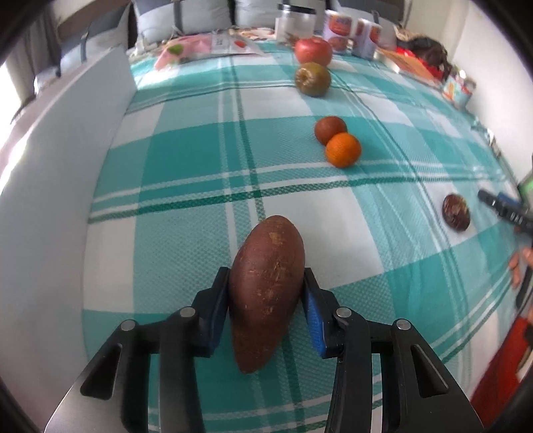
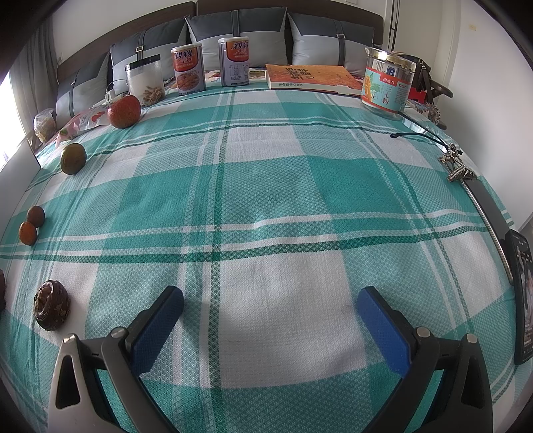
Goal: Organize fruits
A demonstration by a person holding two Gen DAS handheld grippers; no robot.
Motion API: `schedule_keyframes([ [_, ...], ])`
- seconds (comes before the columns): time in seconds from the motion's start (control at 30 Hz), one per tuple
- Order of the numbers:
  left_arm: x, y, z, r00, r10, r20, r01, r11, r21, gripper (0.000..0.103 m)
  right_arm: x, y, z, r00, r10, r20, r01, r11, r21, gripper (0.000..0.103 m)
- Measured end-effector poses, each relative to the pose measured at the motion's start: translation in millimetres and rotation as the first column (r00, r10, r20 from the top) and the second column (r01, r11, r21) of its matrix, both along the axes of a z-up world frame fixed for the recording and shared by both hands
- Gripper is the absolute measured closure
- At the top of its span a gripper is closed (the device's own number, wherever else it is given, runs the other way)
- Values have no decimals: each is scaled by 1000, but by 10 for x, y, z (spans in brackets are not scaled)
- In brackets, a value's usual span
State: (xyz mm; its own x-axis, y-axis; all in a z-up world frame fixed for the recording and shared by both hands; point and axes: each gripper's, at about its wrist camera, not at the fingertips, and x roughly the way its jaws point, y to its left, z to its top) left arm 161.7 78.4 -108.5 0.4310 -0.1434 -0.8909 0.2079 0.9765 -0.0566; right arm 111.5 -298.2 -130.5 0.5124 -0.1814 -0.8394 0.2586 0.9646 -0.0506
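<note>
The left gripper (image 1: 266, 299) pinches the sweet potato (image 1: 266, 293) at frame centre, its long axis pointing up-frame toward the orange (image 1: 343, 150) in the fruit row, while the right gripper (image 2: 269, 319) hangs spread, holding nothing.

So the fruit runs in a loose line up the bed (image 2: 266, 206). Nearest the left tongs (image 1: 266, 296) is the long sweet-potato-shaped one (image 1: 266, 293), sitting right between the jaws. Further up and to the right, two small round fruits (image 1: 338, 141) touch each other. Behind them sits another round fruit (image 1: 312, 79), and just behind that the biggest one (image 1: 313, 50). Off to the right, on its own, is a wrinkled fruit (image 1: 455, 212). Two cans (image 2: 210, 65), a jar (image 2: 145, 80) and a book (image 2: 313, 77) line the far edge, in front of the pillows (image 2: 236, 30).
</note>
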Motion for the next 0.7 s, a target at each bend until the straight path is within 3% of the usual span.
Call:
schedule_keyframes([
  [0.13, -28, 28, 3, 1000, 15, 2, -15, 1000, -23, 61, 0, -3, -1, 1000, 0, 0, 0, 1000, 0, 0],
  [0.3, -74, 141, 3, 999, 29, -24, -32, 988, -150, 61, 1, -1, 0, 1000, 0, 0, 0, 1000, 1, 0],
  [0.37, -94, 149, 0, 1000, 16, -24, -19, 987, -161, 60, 1, -2, 0, 1000, 0, 0, 0, 1000, 1, 0],
  [0.43, -117, 134, 2, 1000, 1, -15, -4, 989, -148, 57, 2, -1, -1, 1000, 0, 0, 0, 1000, 1, 0],
  [0.5, -133, 107, 7, 1000, -13, -8, 12, 989, -144, 42, 1, -1, 0, 1000, 0, 0, 0, 1000, 1, 0],
  [0.57, -129, 88, 7, 1000, -8, 1, 8, 991, -134, 40, 2, 1, 0, 1000, 0, 0, 0, 1000, 1, 0],
  [0.67, -91, 36, -11, 1000, -5, 11, 6, 995, -99, 44, 1, 2, 0, 1000, 0, 0, 0, 1000, 2, 0],
  [0.7, -78, 21, -16, 1000, 0, 16, 1, 997, -75, 58, 0, 4, 0, 1000, 0, -1, 0, 1000, 2, 0],
])
